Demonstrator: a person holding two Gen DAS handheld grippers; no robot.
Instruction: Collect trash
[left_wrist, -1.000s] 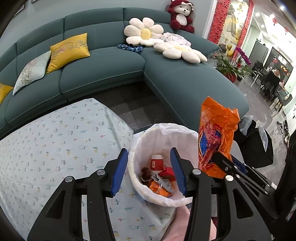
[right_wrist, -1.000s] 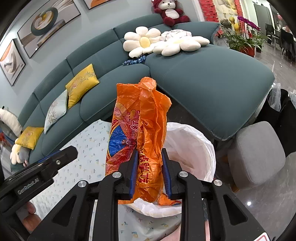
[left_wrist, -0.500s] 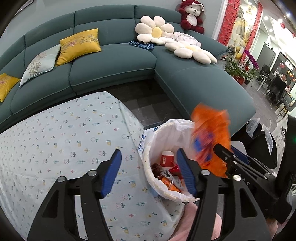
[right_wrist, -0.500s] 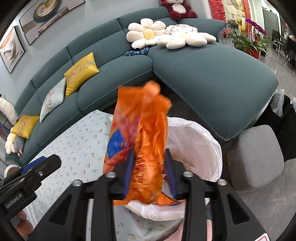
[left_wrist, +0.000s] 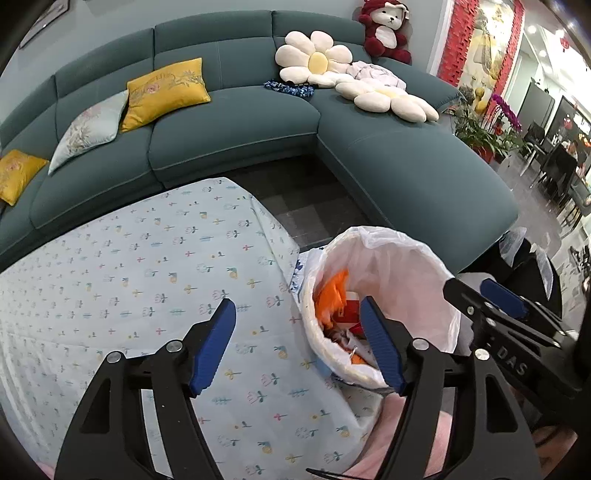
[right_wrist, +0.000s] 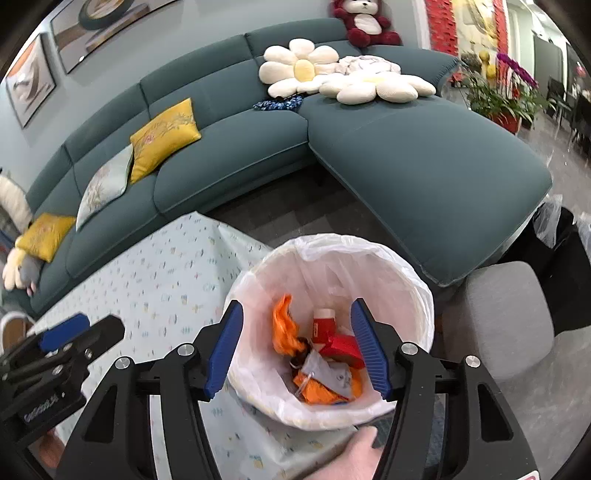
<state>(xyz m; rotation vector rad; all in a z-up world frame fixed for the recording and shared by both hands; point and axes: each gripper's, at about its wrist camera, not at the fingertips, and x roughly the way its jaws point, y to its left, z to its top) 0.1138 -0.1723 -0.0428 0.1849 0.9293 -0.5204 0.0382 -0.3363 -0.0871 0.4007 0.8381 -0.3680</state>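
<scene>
- Most of the job looks done: table cloth (left_wrist: 147, 266) shows no loose trash in either view, though both views cut off parts of it, so I can't rule out leftovers.
- Bin (right_wrist: 413, 291) with white liner stands at the table's corner, between table and sofa (left_wrist: 236, 122); holds a fair pile but isn't full.
- Orange bag (right_wrist: 284, 328) is inside the bin, crumpled, upright against the liner's left wall, blurred.
- Under it: red carton (right_wrist: 338, 343), grey wrapper, more orange scraps at the bottom.
- My right claw (right_wrist: 297, 350) sits over the bin mouth, jaws opening, nothing between them.
- My left claw (left_wrist: 297, 347) straddles the bin's near rim and the cloth, jaws opening too, gripping nothing.
- Next, my guess: scan for remaining litter.
</scene>
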